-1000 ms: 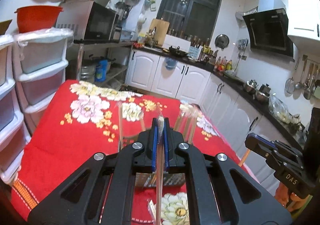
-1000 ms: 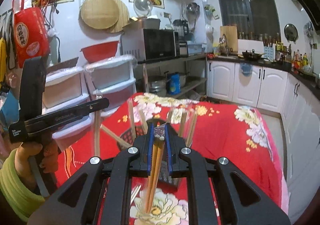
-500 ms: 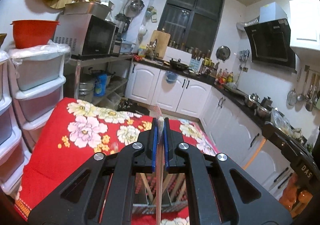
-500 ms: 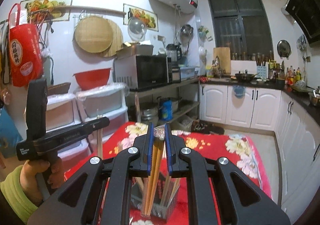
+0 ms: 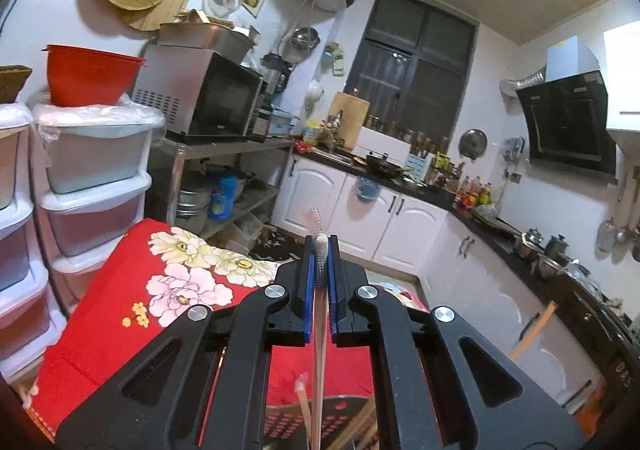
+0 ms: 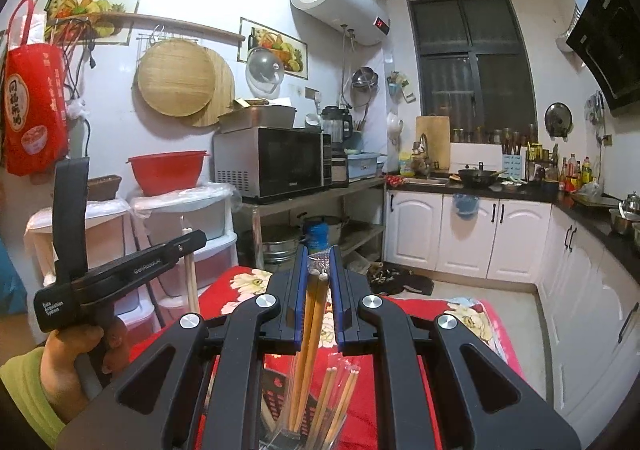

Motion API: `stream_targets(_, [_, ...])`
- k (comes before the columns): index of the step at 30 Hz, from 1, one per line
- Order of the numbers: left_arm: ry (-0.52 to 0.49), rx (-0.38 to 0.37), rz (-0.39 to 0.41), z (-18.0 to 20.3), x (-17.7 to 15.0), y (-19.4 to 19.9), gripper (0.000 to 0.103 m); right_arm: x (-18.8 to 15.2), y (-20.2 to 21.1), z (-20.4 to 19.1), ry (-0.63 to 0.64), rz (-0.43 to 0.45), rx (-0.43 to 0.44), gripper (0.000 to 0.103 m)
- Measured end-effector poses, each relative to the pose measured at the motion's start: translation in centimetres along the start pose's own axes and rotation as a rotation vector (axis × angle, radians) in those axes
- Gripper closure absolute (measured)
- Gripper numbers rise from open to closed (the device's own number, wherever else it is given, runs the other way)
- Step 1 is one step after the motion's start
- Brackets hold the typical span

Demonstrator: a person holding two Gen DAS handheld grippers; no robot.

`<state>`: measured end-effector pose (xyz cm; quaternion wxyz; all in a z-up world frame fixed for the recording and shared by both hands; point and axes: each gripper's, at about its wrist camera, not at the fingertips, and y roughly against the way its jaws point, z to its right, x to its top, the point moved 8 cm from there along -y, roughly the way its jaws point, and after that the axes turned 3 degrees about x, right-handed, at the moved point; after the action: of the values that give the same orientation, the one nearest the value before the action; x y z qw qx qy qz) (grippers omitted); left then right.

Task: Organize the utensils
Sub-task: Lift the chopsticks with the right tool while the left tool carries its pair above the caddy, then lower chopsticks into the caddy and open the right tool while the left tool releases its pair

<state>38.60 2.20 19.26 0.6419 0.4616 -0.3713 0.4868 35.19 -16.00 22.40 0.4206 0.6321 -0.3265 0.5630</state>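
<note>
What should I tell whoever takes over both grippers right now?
Left gripper: shut on a wrapped chopstick pair, raised above the holder.
Right gripper: shut on a pair of wooden chopsticks, their lower ends in or just above the clear cup; cannot tell which.
Done: several chopsticks already stand in the cup on the red tablecloth.
Left: lower and release both held pairs.

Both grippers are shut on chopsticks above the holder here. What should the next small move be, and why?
Probably lower the right gripper and open it: its pair of brown wooden chopsticks already points into the clear plastic holder on the red floral tablecloth, beside other sticks.
</note>
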Motion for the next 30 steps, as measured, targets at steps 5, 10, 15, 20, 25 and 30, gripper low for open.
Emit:
stream_targets(5, [0.011,0.041,0.016,-0.7,-0.7,-1.3,0.102,-0.9,-1.4,0.2,0.003,-0.019,-0.008,0.092])
stream_targets(10, [-0.004,0.07,0.013,-0.9,-2.3,-2.7,0.102,-2.7,-3.0,0.8,-0.022,-0.065,-0.009,0.092])
stream_targets(15, [-0.011,0.079,0.011,-1.2,-3.7,-3.5,0.101,-4.2,-3.8,1.1,-0.048,-0.095,-0.004,0.092])
stream_targets(20, [-0.016,0.088,-0.007,-1.6,-4.8,-4.2,0.101,-5.7,-4.6,1.1,-0.071,-0.119,0.006,0.092])
stream_targets(25, [-0.039,0.088,-0.03,-1.8,-5.9,-4.7,0.101,-7.2,-5.7,1.0,-0.09,-0.148,0.013,0.092])
stream_targets(30, [-0.048,0.083,-0.045,-2.2,-6.5,-5.0,0.101,-8.2,-6.4,0.9,-0.105,-0.161,0.023,0.092])
